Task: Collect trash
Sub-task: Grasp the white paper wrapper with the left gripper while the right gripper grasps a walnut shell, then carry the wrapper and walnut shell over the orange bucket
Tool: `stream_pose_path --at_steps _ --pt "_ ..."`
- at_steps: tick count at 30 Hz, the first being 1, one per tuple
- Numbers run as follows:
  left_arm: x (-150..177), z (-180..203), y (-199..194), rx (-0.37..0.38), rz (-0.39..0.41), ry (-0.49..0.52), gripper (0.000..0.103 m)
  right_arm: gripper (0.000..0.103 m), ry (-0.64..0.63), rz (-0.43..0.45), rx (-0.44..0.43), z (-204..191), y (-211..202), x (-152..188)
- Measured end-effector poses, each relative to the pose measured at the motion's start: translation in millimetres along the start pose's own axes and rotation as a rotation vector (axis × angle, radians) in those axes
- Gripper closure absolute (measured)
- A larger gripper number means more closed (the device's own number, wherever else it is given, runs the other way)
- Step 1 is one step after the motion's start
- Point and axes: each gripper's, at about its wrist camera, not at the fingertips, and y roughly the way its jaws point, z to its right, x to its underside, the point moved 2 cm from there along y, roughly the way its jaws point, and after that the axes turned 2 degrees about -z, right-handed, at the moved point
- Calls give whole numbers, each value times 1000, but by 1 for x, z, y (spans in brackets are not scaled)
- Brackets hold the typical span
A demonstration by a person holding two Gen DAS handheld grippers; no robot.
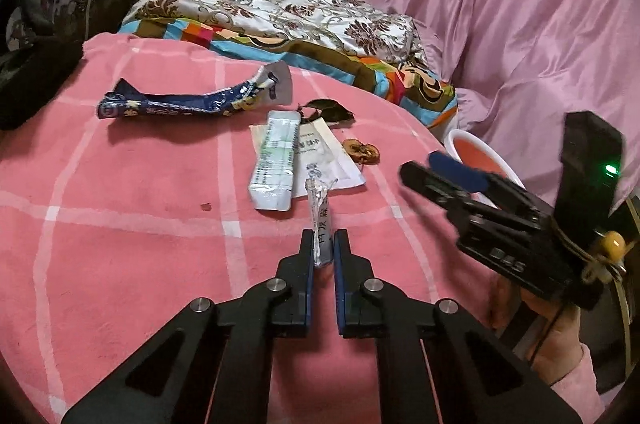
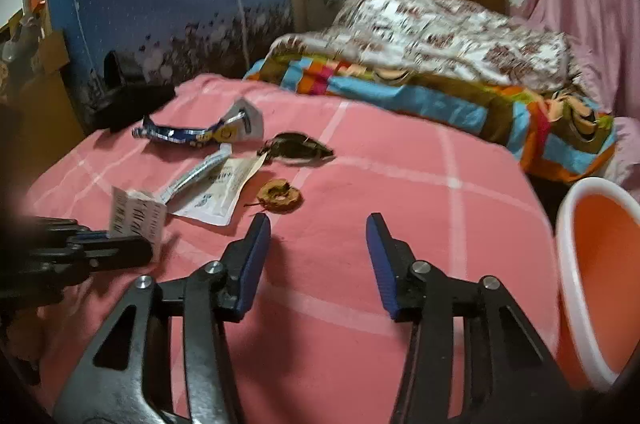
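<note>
While the trash lies strewn across a pink checked blanket [image 1: 120, 224], two hand-held grippers work over the bed.

Left gripper [image 1: 324, 248]: its blue-padded fingers are clamped narrow on a silver foil wrapper [image 1: 320, 220] printed with dark characters; the wrapper stands up between the pads, its crimped far end touching the white paper sachet [image 1: 340, 164].

Right gripper [image 2: 318, 224]: jaws stand partly apart with nothing between them, only bare blanket below; from the left wrist camera it reaches in from the right, held by a hand [image 1: 556, 336] in a pink sleeve.

Remaining trash: a green-and-white pouch [image 1: 276, 160] lies partly on the sachet; a crumpled blue snack wrapper [image 1: 192, 100] sits farther back to the left; dark dried leaves [image 1: 328, 110] lie behind the sachet; a brown dried fruit slice [image 2: 279, 195] rests just ahead of the right gripper's left finger.

Bin: an orange tub with a white rim [image 2: 568, 224] stands at the blanket's right edge, beside the right gripper.

Background: a floral quilt [image 1: 280, 4] over a multicoloured cover, pink drapery [image 1: 520, 4] to the right.
</note>
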Motion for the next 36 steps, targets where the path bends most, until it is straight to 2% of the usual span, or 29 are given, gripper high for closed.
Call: stream_pose_path --at_steps 11,14,17,23,30,36 --pt "-5 -11 -10 -32 29 -47 97 50 -84 -59 -20 -18 27 -19" --pt "-8 -13 -12 -44 40 -59 97 55 -89 -67 -16 -19 29 -20" --pt "-12 -16 -15 -54 53 -71 97 70 -96 -64 -24 -20 29 -20" --pt "-16 -16 -20 -64 73 -61 97 70 -116 -28 -17 -25 19 -18" --pt "-21 -5 -27 -101 114 -7 97 70 -121 109 27 -25 -18 -18" --pt "-32 23 -34 -117 204 81 97 70 -59 323 28 -6 -71 -23"
